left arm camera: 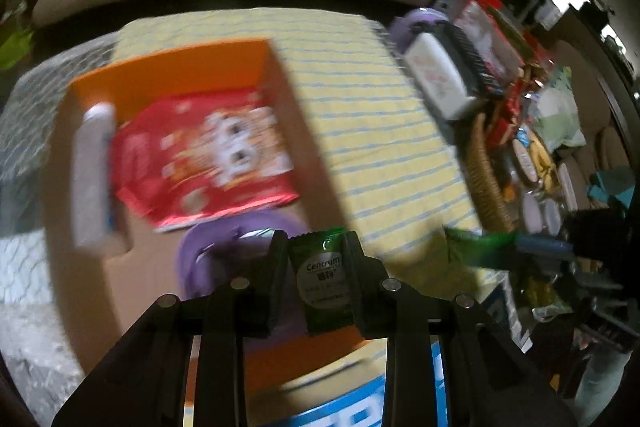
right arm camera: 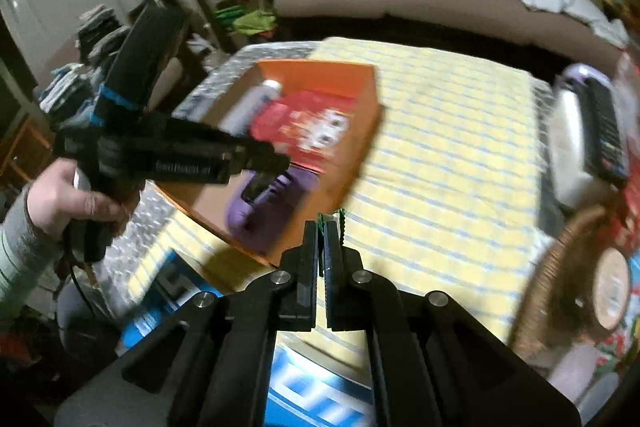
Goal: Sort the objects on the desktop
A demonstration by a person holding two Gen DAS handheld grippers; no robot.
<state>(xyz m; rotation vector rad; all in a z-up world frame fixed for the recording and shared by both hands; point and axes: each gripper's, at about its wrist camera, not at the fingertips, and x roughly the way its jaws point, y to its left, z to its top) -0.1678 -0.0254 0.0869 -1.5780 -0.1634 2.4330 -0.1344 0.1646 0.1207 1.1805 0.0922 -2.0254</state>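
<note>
Dim indoor light is falling unevenly while motion blur is smearing the orange box [left arm camera: 172, 67] and striped cloth [right arm camera: 448, 147], fisheye distortion is bending the dark edges, and hard shadows are crossing the counter [right arm camera: 168, 203].

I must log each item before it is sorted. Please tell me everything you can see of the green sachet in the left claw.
The green sachet is a small, glossy foil-like packet with crimped, zigzag ends. A silver round label on its front reads "Centrum" above smaller print, too blurred to read. It stands upright, clamped at both sides between the two black fingers of the left claw, lifted above the orange box. Only the fingers touch it.
</note>
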